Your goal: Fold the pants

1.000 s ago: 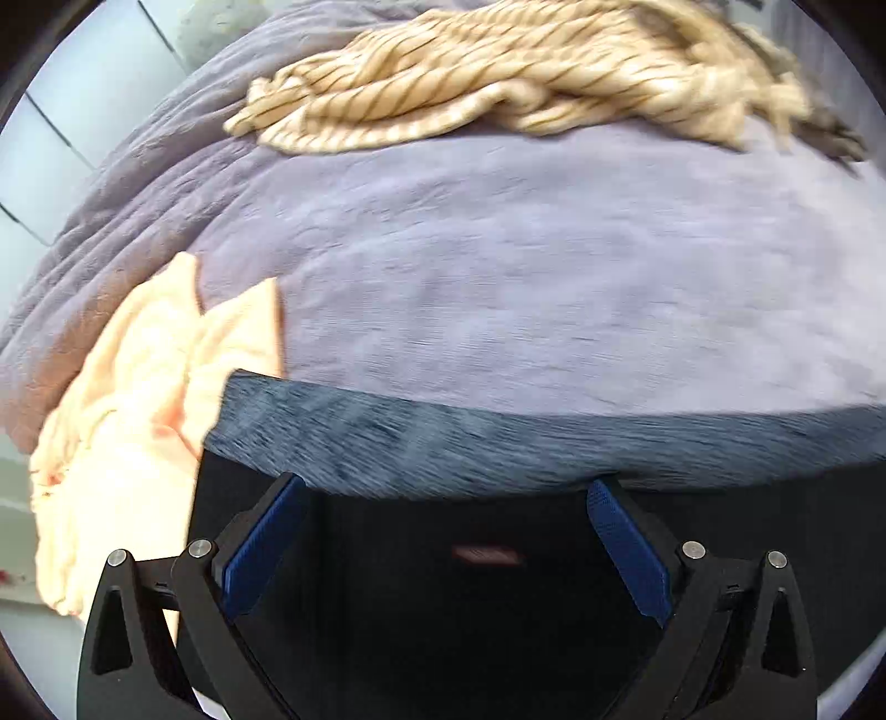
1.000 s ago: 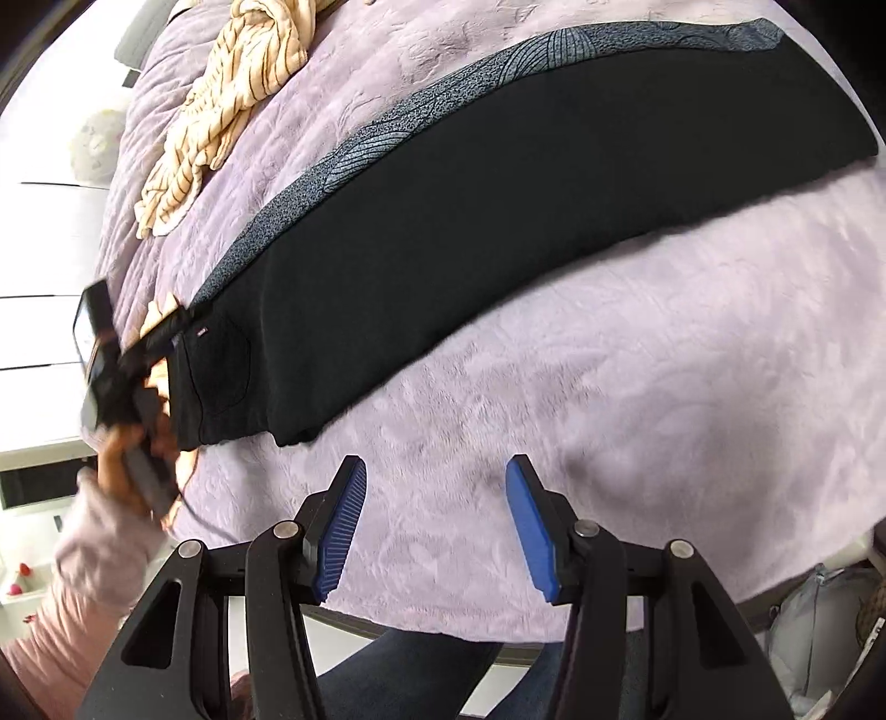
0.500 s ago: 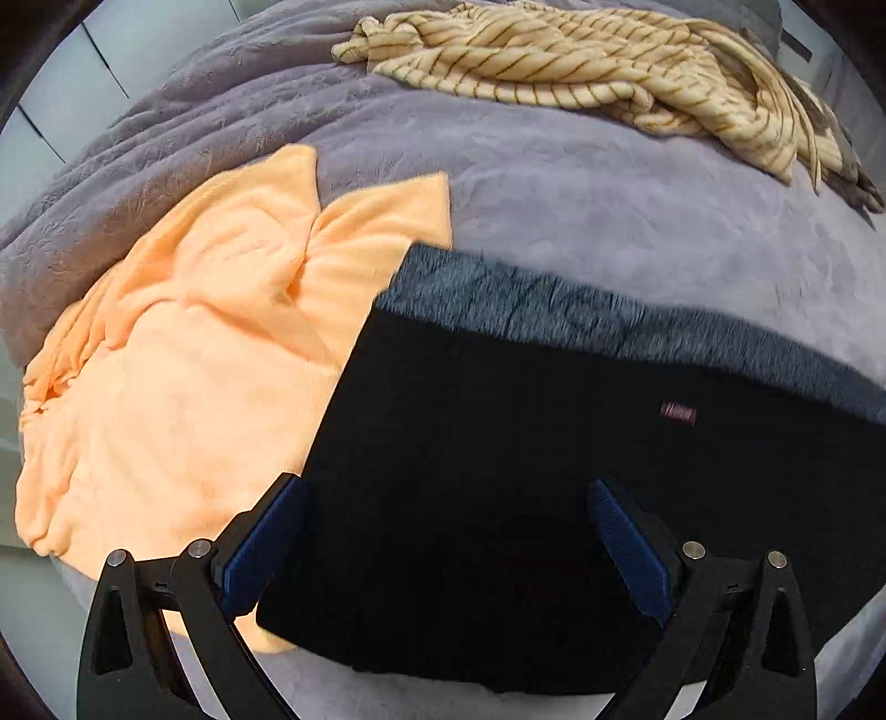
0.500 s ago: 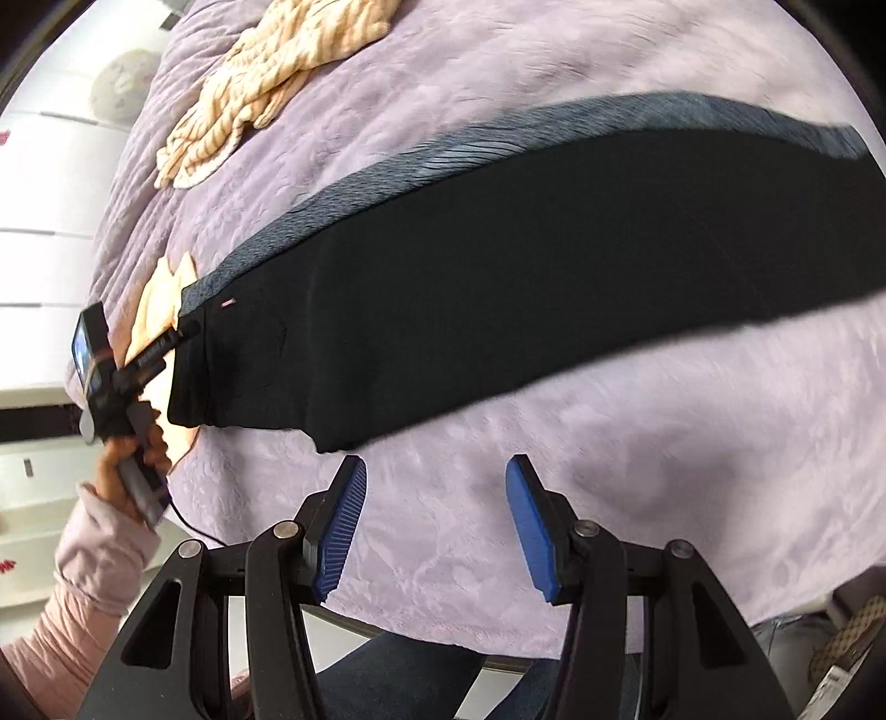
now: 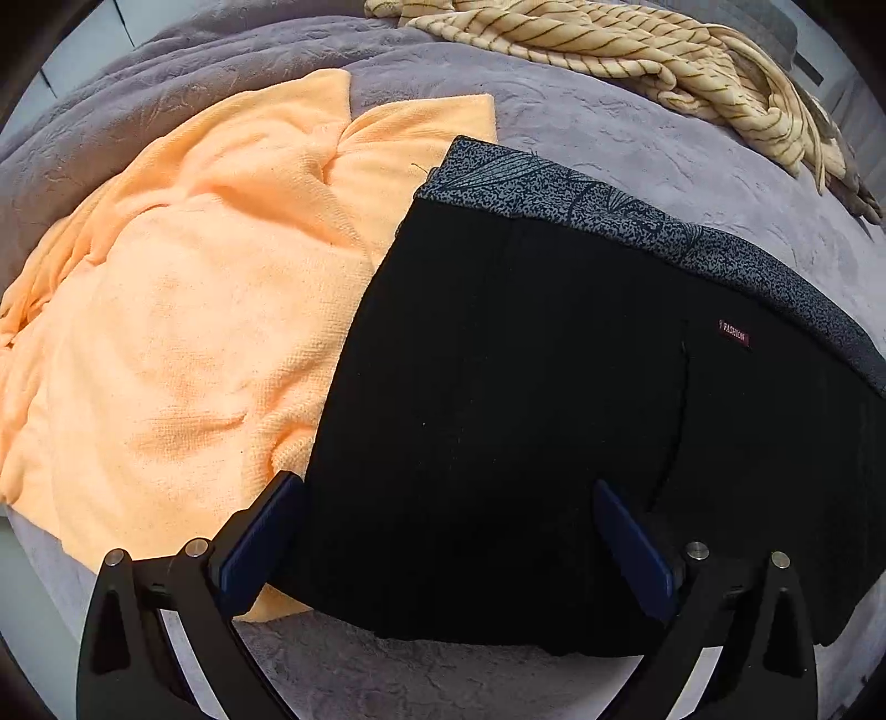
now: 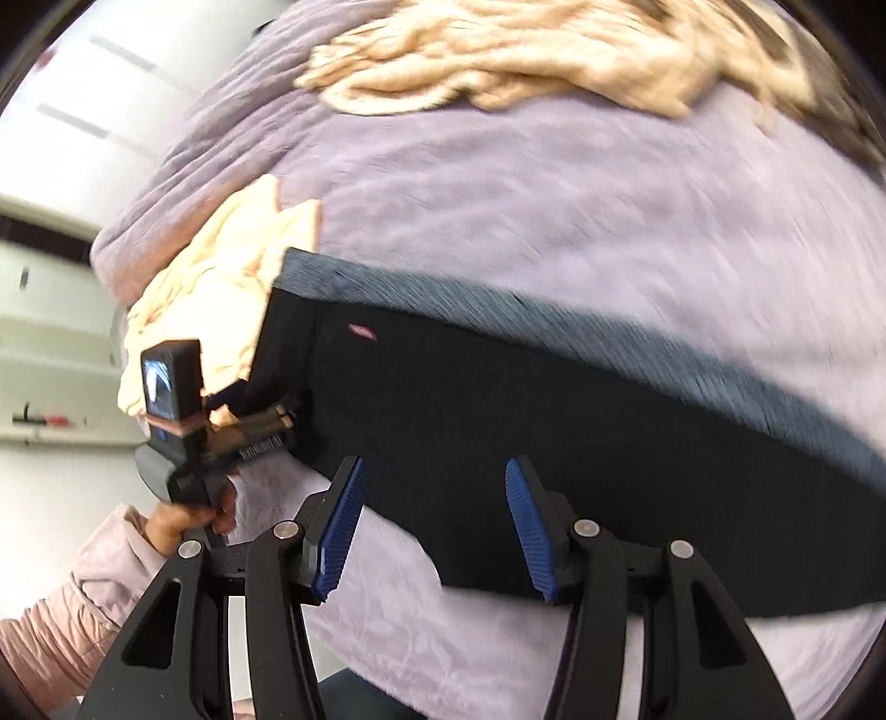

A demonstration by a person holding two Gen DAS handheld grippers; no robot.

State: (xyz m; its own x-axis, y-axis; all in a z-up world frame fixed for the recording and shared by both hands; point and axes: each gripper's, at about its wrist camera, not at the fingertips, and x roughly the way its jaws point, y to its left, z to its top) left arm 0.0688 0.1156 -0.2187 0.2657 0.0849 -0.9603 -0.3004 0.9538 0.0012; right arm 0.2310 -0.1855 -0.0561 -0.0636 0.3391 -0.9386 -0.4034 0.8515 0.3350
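Black pants (image 5: 526,399) with a grey patterned side stripe (image 5: 620,221) lie flat on a lilac blanket (image 5: 637,133). Their waist end, with a small red label (image 5: 733,332), lies partly over an orange towel (image 5: 183,310). My left gripper (image 5: 443,531) is open, just above the waist's near edge, holding nothing. In the right wrist view the pants (image 6: 554,432) stretch off to the right. My right gripper (image 6: 437,526) is open over their near edge. The left gripper (image 6: 266,432) shows there at the waist corner.
A cream striped garment (image 5: 637,50) lies crumpled at the far side of the bed; it also shows in the right wrist view (image 6: 526,61). The bed's near edge (image 6: 443,664) drops off below my right gripper. White furniture (image 6: 50,343) stands at left.
The left gripper has pulled back and lifted, so the waist and towel show fully. The right gripper has swung left and forward, from bare blanket to over the pants' near edge.
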